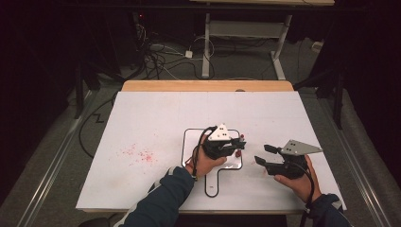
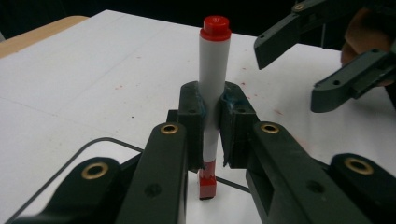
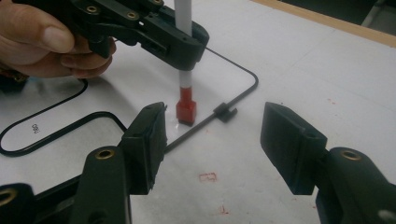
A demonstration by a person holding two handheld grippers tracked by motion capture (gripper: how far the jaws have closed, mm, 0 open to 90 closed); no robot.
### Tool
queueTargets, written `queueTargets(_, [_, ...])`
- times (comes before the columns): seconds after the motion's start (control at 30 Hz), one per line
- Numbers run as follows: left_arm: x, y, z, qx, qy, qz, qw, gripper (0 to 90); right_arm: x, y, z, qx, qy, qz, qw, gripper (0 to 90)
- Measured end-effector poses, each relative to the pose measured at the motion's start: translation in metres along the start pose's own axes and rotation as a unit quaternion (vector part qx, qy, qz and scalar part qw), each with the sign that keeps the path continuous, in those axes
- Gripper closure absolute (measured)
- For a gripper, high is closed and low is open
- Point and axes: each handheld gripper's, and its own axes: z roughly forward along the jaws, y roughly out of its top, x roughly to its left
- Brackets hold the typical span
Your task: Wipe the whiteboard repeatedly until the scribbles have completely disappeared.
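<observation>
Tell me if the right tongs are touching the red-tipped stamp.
Apart. In the right gripper view, the right tongs stand open with bare table between their jaws and the stamp, which the left tongs hold upright.

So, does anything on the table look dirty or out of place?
Yes. Red specks are scattered on the white sheet, mostly left of the black outline, at. The left gripper holds a red-tipped stamp pen upright.

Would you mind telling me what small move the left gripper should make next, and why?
Probably lift the stamp slightly: the left gripper holds it upright with its red base on the white sheet, and the right gripper waits open nearby.
</observation>
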Motion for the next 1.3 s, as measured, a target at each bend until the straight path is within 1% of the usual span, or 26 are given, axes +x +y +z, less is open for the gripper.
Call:
queueTargets(0.07, [0.001,0.0,0.001,-0.002,-0.001,-0.003,1.0,78.8,0.001,0.001,0.0,0.0,0.0,-0.003,1.0,41.8])
queueTargets(0.2, [0.002,0.0,0.0,0.0,-0.001,-0.008,1.0,78.8,0.001,0.0,0.001,0.002,0.001,-0.003,1.0,41.9])
queueTargets(0.27, [0.001,0.0,-0.001,0.0,-0.006,-0.013,0.9999,78.8,0.002,0.0,0.002,0.003,0.003,-0.004,1.0,42.1])
queueTargets(0.43, [-0.007,0.003,-0.006,-0.005,-0.018,-0.002,0.9998,78.8,0.003,0.001,0.004,0.003,0.004,-0.008,1.0,42.5])
queueTargets(0.5, [-0.01,0.003,-0.009,-0.01,-0.024,-0.003,0.9996,78.8,0.003,0.001,0.004,0.003,0.005,-0.007,1.0,42.6])
queueTargets(0.57, [-0.012,0.004,-0.013,-0.01,-0.028,-0.001,0.9996,78.8,0.005,0.001,0.006,0.005,0.006,-0.008,0.9999,42.6])
queueTargets(0.77, [-0.017,0.006,-0.022,-0.012,-0.032,0.0,0.9994,78.7,0.013,0.004,0.011,0.003,0.016,-0.014,0.9998,43.2])
queueTargets(0.87, [-0.019,0.008,-0.025,-0.014,-0.033,0.002,0.9994,78.7,0.019,0.006,0.019,0.007,0.024,-0.018,0.9995,44.0])
queueTargets(0.9, [-0.02,0.008,-0.026,-0.015,-0.033,0.003,0.9993,78.7,0.021,0.007,0.021,0.006,0.025,-0.022,0.9994,44.6])
queueTargets(0.97, [-0.022,0.009,-0.028,-0.016,-0.033,0.005,0.9993,78.8,0.024,0.01,0.024,-0.001,0.031,-0.019,0.9993,45.2])
queueTargets(1.0, [-0.022,0.01,-0.029,-0.016,-0.034,0.006,0.9993,78.7,0.026,0.012,0.026,-0.002,0.034,-0.017,0.9993,46.2])
queueTargets(1.03, [-0.023,0.01,-0.03,-0.017,-0.035,0.005,0.9992,78.7,0.027,0.014,0.027,-0.004,0.034,-0.021,0.9992,47.9])
queueTargets(1.07, [-0.023,0.01,-0.03,-0.017,-0.034,0.007,0.9992,78.7,0.028,0.016,0.03,-0.01,0.039,-0.018,0.999,49.2])
queueTargets(1.13, [-0.024,0.011,-0.032,-0.019,-0.035,0.007,0.9992,78.7,0.029,0.018,0.031,-0.011,0.042,-0.015,0.9989,50.5])
queueTargets(1.23, [-0.026,0.011,-0.034,-0.021,-0.034,0.007,0.9992,78.7,0.033,0.02,0.035,-0.012,0.04,-0.02,0.9989,55.3])
queueTargets(1.3, [-0.026,0.012,-0.036,-0.022,-0.034,0.007,0.9991,78.7,0.035,0.021,0.036,-0.014,0.038,-0.024,0.9989,61.4])
